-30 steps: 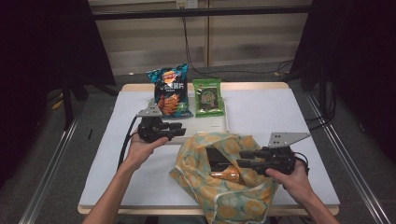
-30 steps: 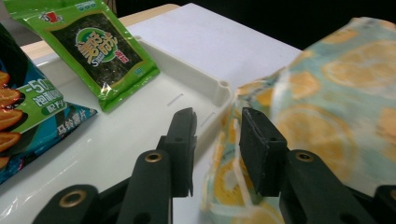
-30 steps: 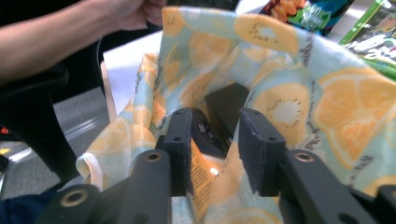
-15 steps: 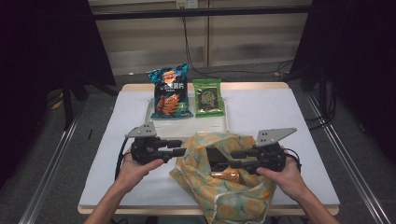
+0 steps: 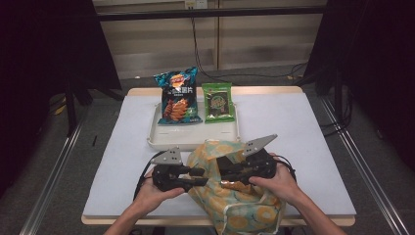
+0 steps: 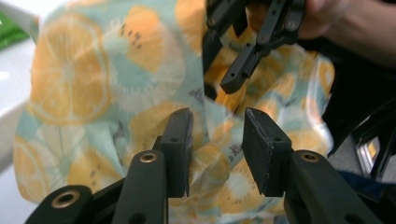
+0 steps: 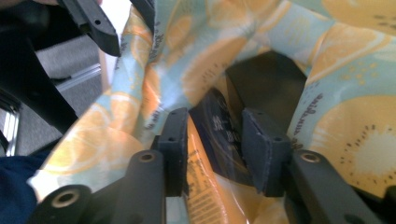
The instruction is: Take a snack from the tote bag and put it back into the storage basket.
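Flanking the fruit-print bag (image 5: 235, 196), left claw (image 6: 217, 140) and right claw (image 7: 215, 140) gape (both empty).

Orange-slice-patterned teal bag (image 5: 240, 208); blue chip packet (image 5: 177, 96); green packet (image 5: 218, 102); white tray (image 5: 195, 140)

Soft printed cloth bag (image 5: 235, 205) between matt black plastic grippers; beyond them, glossy foil chip bag (image 5: 177, 95) on a smooth white plastic tray (image 5: 195, 138).
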